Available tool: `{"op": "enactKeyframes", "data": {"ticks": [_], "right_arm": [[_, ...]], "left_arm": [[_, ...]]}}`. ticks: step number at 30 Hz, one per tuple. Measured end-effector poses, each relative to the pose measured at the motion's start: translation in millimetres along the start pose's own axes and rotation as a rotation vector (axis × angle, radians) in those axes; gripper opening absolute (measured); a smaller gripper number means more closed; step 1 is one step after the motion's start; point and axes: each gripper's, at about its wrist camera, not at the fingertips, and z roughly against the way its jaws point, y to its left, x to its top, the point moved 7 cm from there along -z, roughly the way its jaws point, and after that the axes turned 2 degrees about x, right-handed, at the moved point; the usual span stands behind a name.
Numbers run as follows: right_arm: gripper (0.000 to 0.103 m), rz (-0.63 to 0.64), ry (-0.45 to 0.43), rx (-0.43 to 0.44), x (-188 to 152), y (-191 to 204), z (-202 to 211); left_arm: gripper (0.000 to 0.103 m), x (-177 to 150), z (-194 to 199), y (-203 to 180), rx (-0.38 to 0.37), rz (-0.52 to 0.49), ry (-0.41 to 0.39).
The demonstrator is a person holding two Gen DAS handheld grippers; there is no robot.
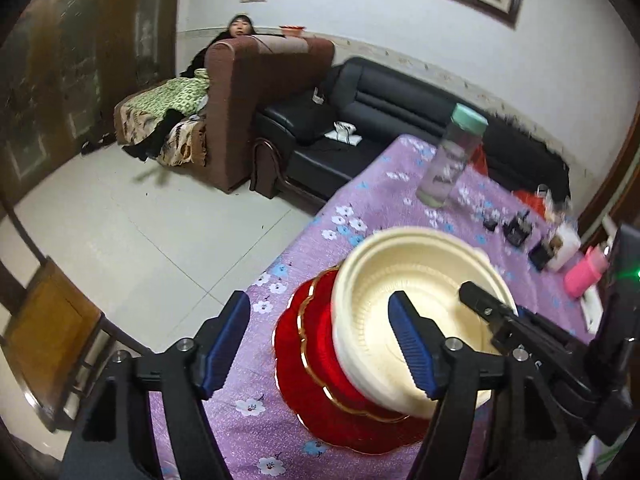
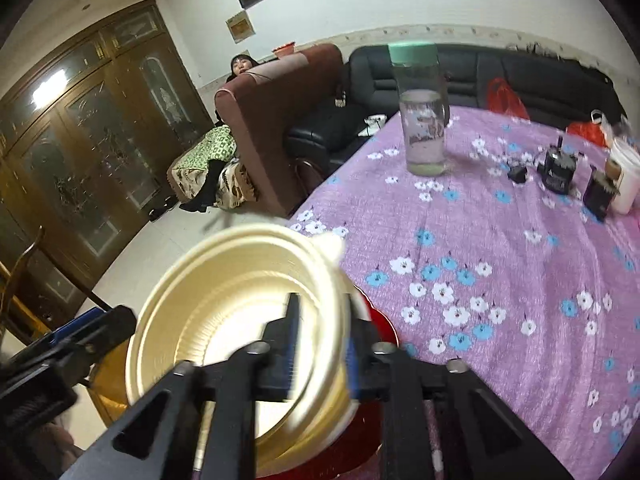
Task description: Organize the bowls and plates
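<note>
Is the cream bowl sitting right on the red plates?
Touching. In the left wrist view the cream bowl stands on the red plates, its base meeting the top plate with no gap showing.

Matt plastic bowl [image 1: 404, 276], glossy red plate [image 1: 316, 384]

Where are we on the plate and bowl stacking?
Done: the cream plastic bowl sits tilted on the red gold-rimmed plates, stacked at the purple floral tablecloth's near edge. In hand: nothing gripped; the left gripper is open, one finger inside the bowl, and the right gripper straddles the bowl's wall, pads apparently off it. Left: straightening the bowl; no other dishes visible.
</note>
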Motion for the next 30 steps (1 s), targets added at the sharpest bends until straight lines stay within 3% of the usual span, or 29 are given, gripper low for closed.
{"op": "enactKeyframes", "data": {"ticks": [1, 3, 8, 12, 19, 23, 25, 27, 29, 30], "right_arm": [[0.055, 0.0, -0.007, 0.001, 0, 1, -1], [0.066, 0.004, -0.021, -0.023, -1, 3, 0], [0.067, 0.015, -0.051, -0.023, -1, 10, 6], [0.07, 0.035, -0.064, -0.027, -2, 13, 13], [0.078, 0.184, -0.13, -0.185, -2, 26, 29], [0.078, 0.157, -0.264, -0.231, -8, 23, 79], [0.086, 0.117, -0.325, -0.208, -20, 22, 105], [0.092, 0.093, -0.397, -0.228, -34, 20, 126], [0.093, 0.078, -0.46, -0.263, -51, 18, 143], [0.096, 0.063, -0.495, -0.279, -60, 16, 151]], "left_arm": [[0.072, -1, 2, 3, 0.002, 0.02, -0.021], [0.073, -2, 5, 10, 0.019, 0.041, -0.054], [0.073, -6, 11, 15, 0.056, 0.045, -0.119], [0.073, -8, 25, 22, 0.041, 0.07, -0.163], [0.079, -9, 67, 25, 0.06, 0.073, -0.283], [0.091, -10, 99, 20, 0.14, 0.045, -0.412], [0.103, -12, 120, 16, 0.184, 0.042, -0.506], [0.103, -19, 137, 6, 0.218, 0.022, -0.579], [0.103, -26, 139, -3, 0.234, -0.003, -0.561], [0.103, -31, 134, -10, 0.222, -0.03, -0.507]]}}
